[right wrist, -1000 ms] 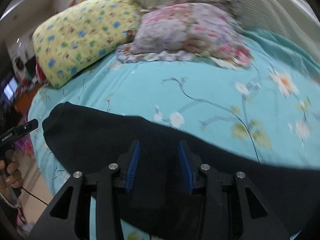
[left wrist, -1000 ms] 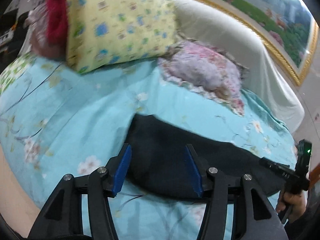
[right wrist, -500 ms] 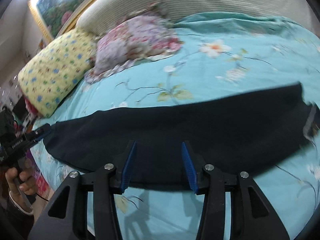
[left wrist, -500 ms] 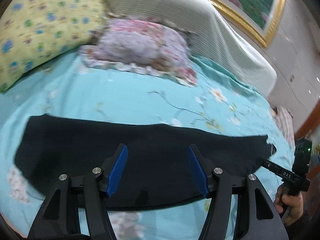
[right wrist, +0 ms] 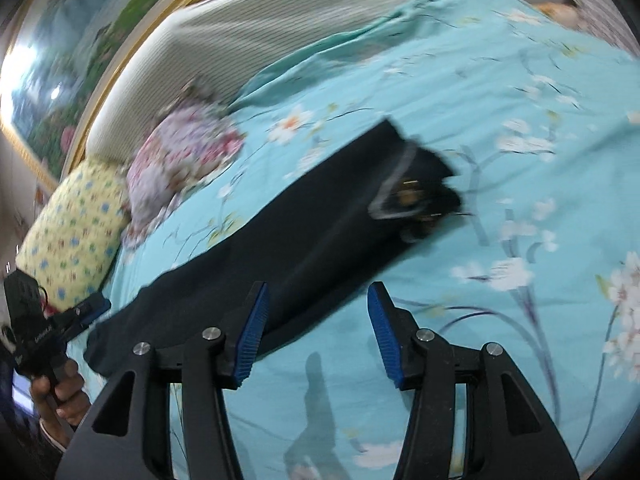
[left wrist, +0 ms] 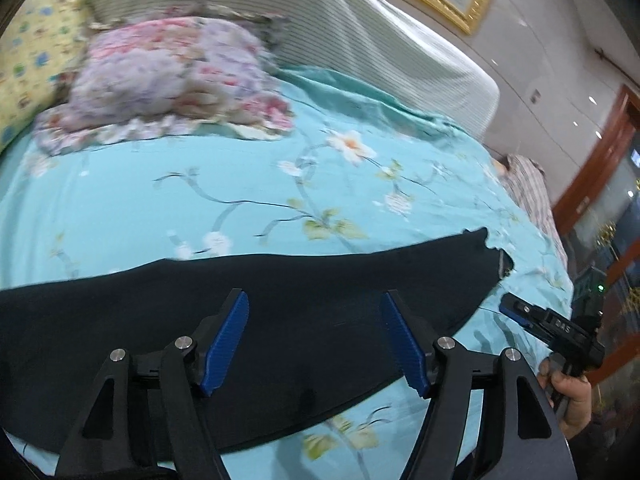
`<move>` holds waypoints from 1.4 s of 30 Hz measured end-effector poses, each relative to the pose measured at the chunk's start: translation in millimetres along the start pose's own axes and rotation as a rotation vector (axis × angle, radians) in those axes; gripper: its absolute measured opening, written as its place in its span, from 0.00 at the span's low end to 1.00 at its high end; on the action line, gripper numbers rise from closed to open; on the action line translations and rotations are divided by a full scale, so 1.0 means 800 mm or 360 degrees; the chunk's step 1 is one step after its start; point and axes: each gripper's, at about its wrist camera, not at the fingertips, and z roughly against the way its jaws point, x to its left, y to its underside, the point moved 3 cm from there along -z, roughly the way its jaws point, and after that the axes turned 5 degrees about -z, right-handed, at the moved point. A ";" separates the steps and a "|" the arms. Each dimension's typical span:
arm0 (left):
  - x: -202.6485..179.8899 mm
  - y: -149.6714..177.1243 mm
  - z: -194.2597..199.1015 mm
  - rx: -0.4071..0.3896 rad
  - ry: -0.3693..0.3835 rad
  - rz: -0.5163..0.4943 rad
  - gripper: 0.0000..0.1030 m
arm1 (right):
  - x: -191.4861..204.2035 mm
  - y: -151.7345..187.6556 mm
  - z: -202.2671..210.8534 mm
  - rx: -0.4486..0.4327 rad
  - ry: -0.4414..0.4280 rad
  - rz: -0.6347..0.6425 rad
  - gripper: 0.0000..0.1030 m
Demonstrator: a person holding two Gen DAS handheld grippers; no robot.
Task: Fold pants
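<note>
Pants [left wrist: 280, 312], dark and folded into one long strip, lie flat across the near part of the bed's turquoise flowered sheet [left wrist: 248, 184], waistband end toward the right, with a floral pillow [left wrist: 168, 80] and a yellow pillow [right wrist: 76, 232] up by the pale headboard [left wrist: 360, 32]. From here I see my left hand-held gripper [left wrist: 314, 340] hovering over the strip's middle, its jaws well apart after just opening, nothing between them. My right hand-held gripper [right wrist: 316, 332] hangs over the strip's near edge and bare sheet, jaws likewise just opened and empty.
</note>
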 end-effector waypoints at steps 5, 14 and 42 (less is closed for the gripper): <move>-0.034 -0.019 -0.038 0.0080 0.0081 -0.0076 0.69 | -0.034 -0.013 -0.006 -0.0002 -0.0038 -0.0158 0.51; -0.103 -0.056 -0.120 0.0282 0.0266 -0.0257 0.70 | -0.066 -0.035 -0.021 -0.0037 -0.0174 -0.0379 0.51; -0.324 -0.081 -0.342 0.0915 0.0800 -0.0783 0.28 | -0.106 -0.032 0.004 -0.0132 -0.0269 -0.0446 0.10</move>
